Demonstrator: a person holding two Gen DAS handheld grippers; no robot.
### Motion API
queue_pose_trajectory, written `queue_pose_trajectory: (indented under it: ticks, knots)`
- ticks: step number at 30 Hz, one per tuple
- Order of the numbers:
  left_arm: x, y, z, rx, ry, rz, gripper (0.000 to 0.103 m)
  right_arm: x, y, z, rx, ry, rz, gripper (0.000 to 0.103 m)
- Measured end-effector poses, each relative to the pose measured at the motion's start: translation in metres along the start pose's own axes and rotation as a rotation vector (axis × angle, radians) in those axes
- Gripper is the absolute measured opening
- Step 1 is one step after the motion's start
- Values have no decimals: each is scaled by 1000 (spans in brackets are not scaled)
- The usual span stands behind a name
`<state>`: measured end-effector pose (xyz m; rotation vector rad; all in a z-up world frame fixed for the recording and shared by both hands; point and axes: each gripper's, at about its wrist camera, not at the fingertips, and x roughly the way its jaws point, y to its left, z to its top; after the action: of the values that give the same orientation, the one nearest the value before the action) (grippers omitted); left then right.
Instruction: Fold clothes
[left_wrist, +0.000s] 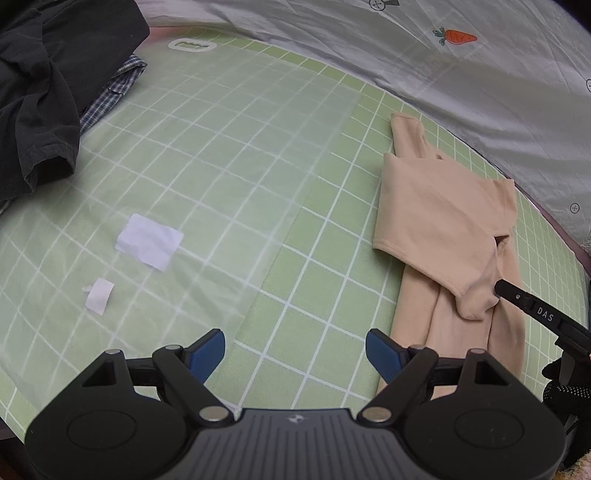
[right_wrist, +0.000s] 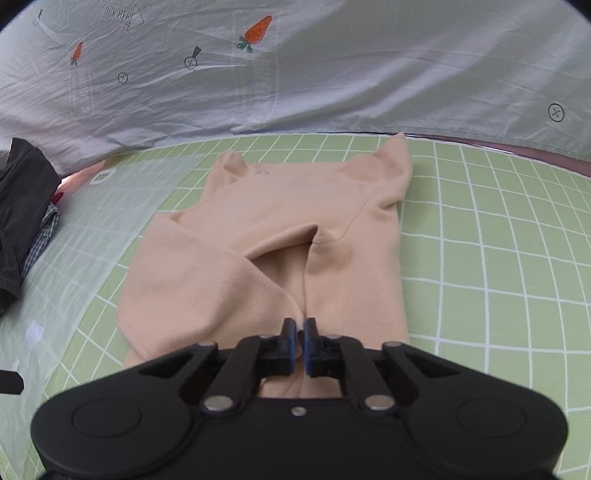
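Now the right gripper (right_wrist: 300, 334) seems pinched on the beige garment's (right_wrist: 266, 236) near fold; the left gripper (left_wrist: 295, 350), beside it, gapes empty.

Peach garment (right_wrist: 266, 236) on green white-gridded mat (right_wrist: 498, 236).

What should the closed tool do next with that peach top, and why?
Probably carry the pinched fold across the peach top and lay it flat. The right tool is shut on a raised bit of cloth, while the left tool hangs open over the green mat, holding nothing.
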<state>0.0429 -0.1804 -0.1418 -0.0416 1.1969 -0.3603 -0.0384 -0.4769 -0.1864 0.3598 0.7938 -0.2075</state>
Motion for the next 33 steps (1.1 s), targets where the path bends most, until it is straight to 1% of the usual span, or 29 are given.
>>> queue_pose_trajectory:
  ticks: [2, 4, 10, 15, 19, 21, 23, 25, 28, 30, 33]
  knots:
    - [1, -1, 0, 2, 3, 1, 84, -7, -1, -2, 18, -12, 9, 4]
    - [1, -1, -1, 4, 6, 3, 84, -17, -2, -5, 65, -32, 16, 4]
    - [-2, -8, 0, 26, -3, -22, 84, -56, -14, -27, 321, -94, 69, 4]
    - [-5, -15, -2, 56, -5, -44, 84, -83, -17, -51, 413, -98, 68, 4]
    - [-7, -22, -7, 79, -3, -63, 84, -97, -19, -69, 411, -90, 19, 4]
    - [-7, -26, -11, 95, 1, -70, 84, -104, -22, -78, 429, -89, 12, 4]
    - [-8, -29, -16, 111, 6, -76, 84, -107, -24, -84, 444, -91, 17, 4]
    - [-7, -32, -20, 124, 16, -83, 84, -110, -26, -89, 459, -93, 22, 0]
    - [-4, -34, -27, 140, 35, -87, 84, -114, -28, -97, 481, -96, 30, 0]
    - [-1, -36, -31, 151, 49, -88, 84, -118, -29, -103, 496, -99, 35, 1]
    - [1, -37, -34, 158, 60, -85, 84, -122, -32, -111, 519, -102, 43, 4]
